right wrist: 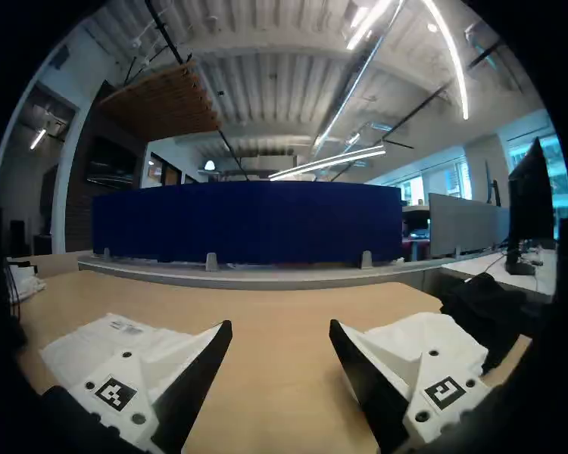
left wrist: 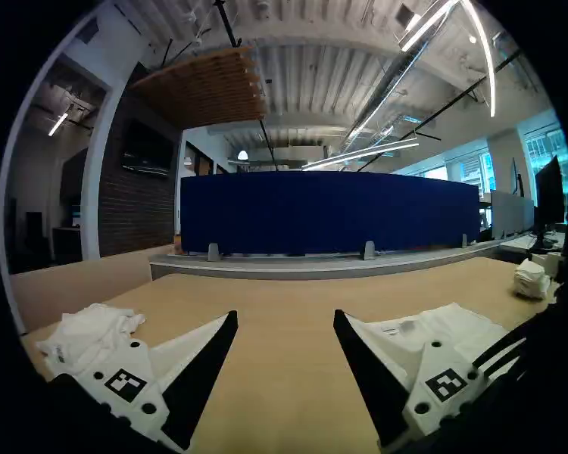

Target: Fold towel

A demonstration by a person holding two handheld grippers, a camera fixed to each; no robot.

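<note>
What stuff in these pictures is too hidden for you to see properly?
Left gripper view: the crumpled towel is partly behind the left hand-held gripper.
Left gripper view: the flat towel is half covered by the same hand-held gripper; its label is too small.
Right gripper view: the black bundle is cut off by the edge; I cannot tell what it is.

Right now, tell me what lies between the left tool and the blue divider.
In the left gripper view: bare tabletop, then a grey rail at the blue divider's foot. The crumpled towel and flat towel lie aside.
</note>
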